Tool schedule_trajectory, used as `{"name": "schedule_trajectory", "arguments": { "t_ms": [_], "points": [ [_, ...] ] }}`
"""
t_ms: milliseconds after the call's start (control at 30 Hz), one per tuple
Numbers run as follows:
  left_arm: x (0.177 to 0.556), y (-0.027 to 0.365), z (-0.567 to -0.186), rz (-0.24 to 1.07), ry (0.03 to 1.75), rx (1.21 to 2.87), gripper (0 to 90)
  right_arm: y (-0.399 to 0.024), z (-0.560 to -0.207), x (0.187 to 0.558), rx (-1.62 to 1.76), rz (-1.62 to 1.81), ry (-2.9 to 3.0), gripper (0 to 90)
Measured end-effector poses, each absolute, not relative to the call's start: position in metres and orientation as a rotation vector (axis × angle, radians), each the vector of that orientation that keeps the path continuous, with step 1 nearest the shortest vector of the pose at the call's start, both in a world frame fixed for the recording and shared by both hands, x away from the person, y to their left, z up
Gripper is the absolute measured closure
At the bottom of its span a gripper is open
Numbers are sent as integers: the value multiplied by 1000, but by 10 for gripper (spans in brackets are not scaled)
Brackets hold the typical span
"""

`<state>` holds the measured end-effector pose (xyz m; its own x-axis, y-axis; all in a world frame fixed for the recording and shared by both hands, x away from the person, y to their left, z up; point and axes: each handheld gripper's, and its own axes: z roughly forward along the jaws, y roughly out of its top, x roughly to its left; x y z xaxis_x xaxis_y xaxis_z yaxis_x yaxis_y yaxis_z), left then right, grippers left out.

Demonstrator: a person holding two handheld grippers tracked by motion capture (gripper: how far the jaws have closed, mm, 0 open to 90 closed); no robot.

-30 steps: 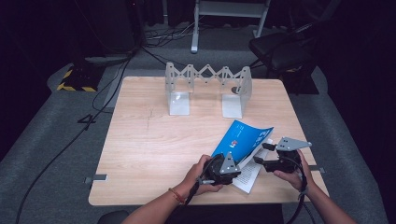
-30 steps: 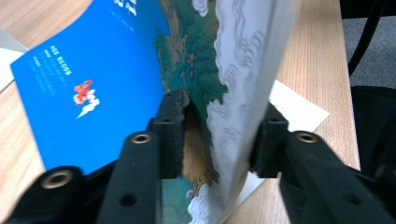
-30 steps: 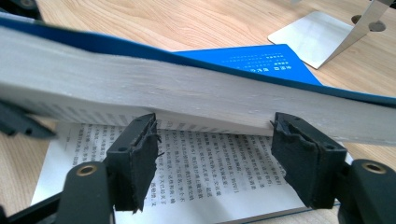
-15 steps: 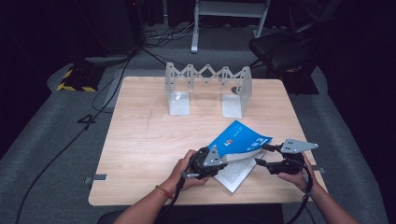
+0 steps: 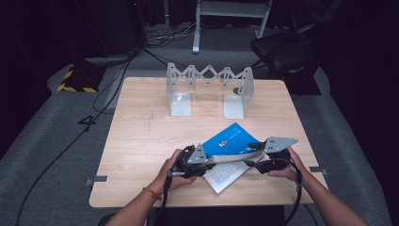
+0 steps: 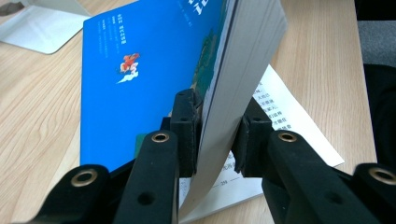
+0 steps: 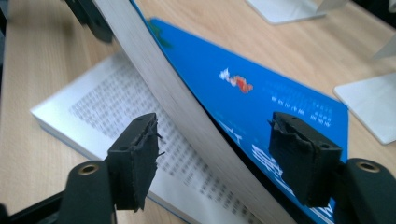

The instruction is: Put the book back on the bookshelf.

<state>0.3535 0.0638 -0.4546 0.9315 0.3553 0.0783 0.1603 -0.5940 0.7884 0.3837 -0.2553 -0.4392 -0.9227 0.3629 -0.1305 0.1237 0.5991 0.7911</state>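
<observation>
Book (image 5: 229, 149) with a bright blue cover is lying open near the front edge of the table (image 5: 141, 141), its lower half showing white pages of small printed text and its upper half lifted as a thick curved stack of pages under the cover. White lettering and a small red-and-white figure are showing on the blue cover. The left gripper (image 6: 215, 135) is clamping that lifted stack between its 2 black jaws, while the right gripper (image 7: 219, 163) is standing wide apart, its jaws straddling the raised pages without pressing them. The table is pale wood, sitting on grey carpet in a dark room with cables on the floor. A white folding rack (image 5: 209, 89) is standing at the far side of the table, well apart from the book. The book's long axis is running diagonally, from the near centre toward the far right.
</observation>
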Motion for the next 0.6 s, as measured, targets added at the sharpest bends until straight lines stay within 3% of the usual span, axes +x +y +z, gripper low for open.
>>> {"name": "schedule_trajectory", "arguments": {
  "t_ms": [333, 600],
  "points": [
    [357, 85, -454, 268, 374, 2216, 715, -258, -461, 402, 398, 1116, 2531, 355],
    [364, 99, -452, 264, 382, 2215, 706, -261, -468, 406, 396, 1170, 2508, 519]
  ]
}}
